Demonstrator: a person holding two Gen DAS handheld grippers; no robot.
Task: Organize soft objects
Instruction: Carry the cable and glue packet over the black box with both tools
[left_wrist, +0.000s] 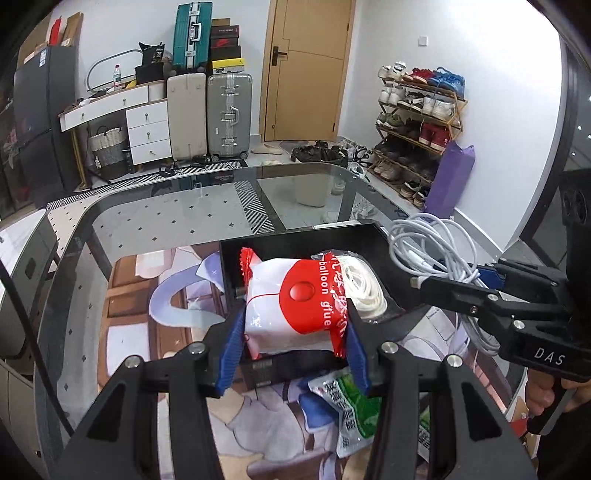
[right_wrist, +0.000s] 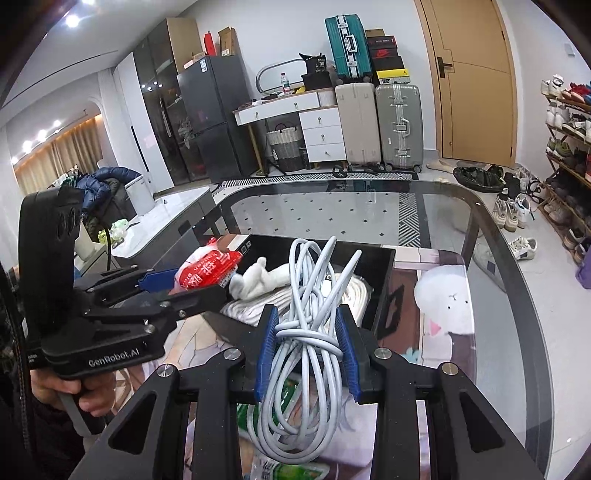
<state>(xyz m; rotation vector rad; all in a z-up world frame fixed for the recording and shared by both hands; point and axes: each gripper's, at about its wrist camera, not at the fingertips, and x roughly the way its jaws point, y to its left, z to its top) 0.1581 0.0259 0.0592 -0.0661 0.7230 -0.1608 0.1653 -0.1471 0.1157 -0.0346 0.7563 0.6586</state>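
- My left gripper (left_wrist: 295, 325): jaws clamped on a red-and-white packet (left_wrist: 295, 302) printed "balloon glue"; the blue pads (left_wrist: 231, 350) press both of its sides. The packet hangs above the near left part of the black tray (left_wrist: 376, 227). From the right wrist view the same gripper (right_wrist: 177, 286) enters from the left with the packet (right_wrist: 207, 271) at its tips, over the tray's left edge.
- Black tray (right_wrist: 384, 288): stands on the glass table (right_wrist: 498, 295), partly over a printed mat (left_wrist: 147, 295). Inside lie a coil of white rope (left_wrist: 364, 291) and a white soft item (right_wrist: 258, 278); what that item is, I cannot tell.
- Green-and-white packet (left_wrist: 354, 410): lies on the mat just in front of the tray, below my left jaws.
- My right gripper (right_wrist: 306, 350): jaws clamped on a bundle of pale grey cable (right_wrist: 310, 332), knotted round its middle. Its loops stand up between the blue pads (right_wrist: 267, 354) and hang down beneath them. The bundle is over the tray's near edge.
- In the left wrist view the right gripper (left_wrist: 443, 278) comes in from the right, with the cable (left_wrist: 428, 243) at the tray's right side.
- White plush shape (right_wrist: 443, 302): lies on the mat, right of the tray, apart from it.
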